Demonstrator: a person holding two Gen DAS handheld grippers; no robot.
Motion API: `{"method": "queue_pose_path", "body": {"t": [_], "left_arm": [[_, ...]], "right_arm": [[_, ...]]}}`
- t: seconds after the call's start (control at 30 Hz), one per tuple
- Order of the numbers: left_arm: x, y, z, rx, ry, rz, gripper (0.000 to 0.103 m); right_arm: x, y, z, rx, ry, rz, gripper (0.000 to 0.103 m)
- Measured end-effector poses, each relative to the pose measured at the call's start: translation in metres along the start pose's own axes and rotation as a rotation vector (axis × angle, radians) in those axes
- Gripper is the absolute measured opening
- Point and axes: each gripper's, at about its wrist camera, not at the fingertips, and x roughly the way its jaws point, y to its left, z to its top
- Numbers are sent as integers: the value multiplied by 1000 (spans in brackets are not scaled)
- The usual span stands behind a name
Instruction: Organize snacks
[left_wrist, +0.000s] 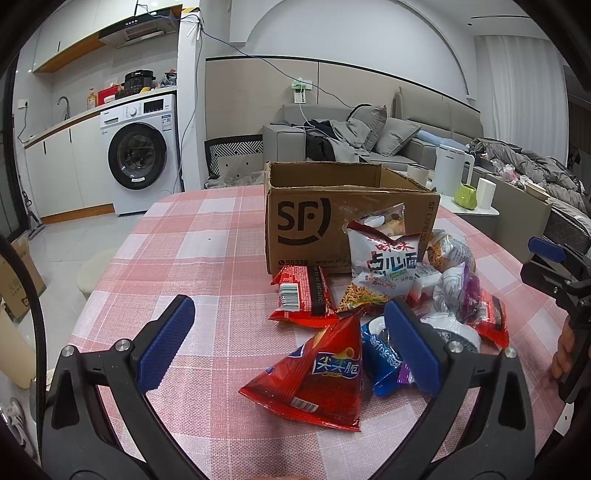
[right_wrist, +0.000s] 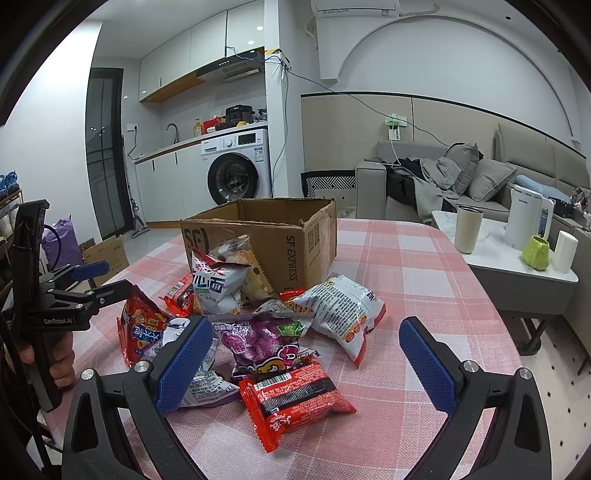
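Observation:
An open cardboard SF box (left_wrist: 332, 218) stands on the pink checked tablecloth (left_wrist: 207, 258); it also shows in the right wrist view (right_wrist: 295, 251). A pile of snack bags lies in front of it. My left gripper (left_wrist: 291, 343) is open above a red triangular chip bag (left_wrist: 317, 376), with a blue bag (left_wrist: 380, 362) by its right finger. My right gripper (right_wrist: 306, 362) is open over a red noodle pack (right_wrist: 295, 398) and a purple bag (right_wrist: 258, 339). A white noodle bag (left_wrist: 388, 266) leans on the box. A white and red bag (right_wrist: 343, 314) lies to the right.
A side table (right_wrist: 495, 258) to the right carries a white kettle (right_wrist: 524, 218), a beige cup (right_wrist: 467, 229) and a green mug (right_wrist: 535, 253). A grey sofa (left_wrist: 369, 140) and a washing machine (left_wrist: 138, 155) stand beyond the table. The other hand-held gripper (right_wrist: 62, 295) shows at the left.

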Motion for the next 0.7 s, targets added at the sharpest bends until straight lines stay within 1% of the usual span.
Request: {"method": "queue_pose_path", "body": {"t": [0.7], "left_arm": [[1, -1, 0, 3, 2, 2, 102]], "right_arm": [[1, 1, 0, -1, 1, 1, 103]]}}
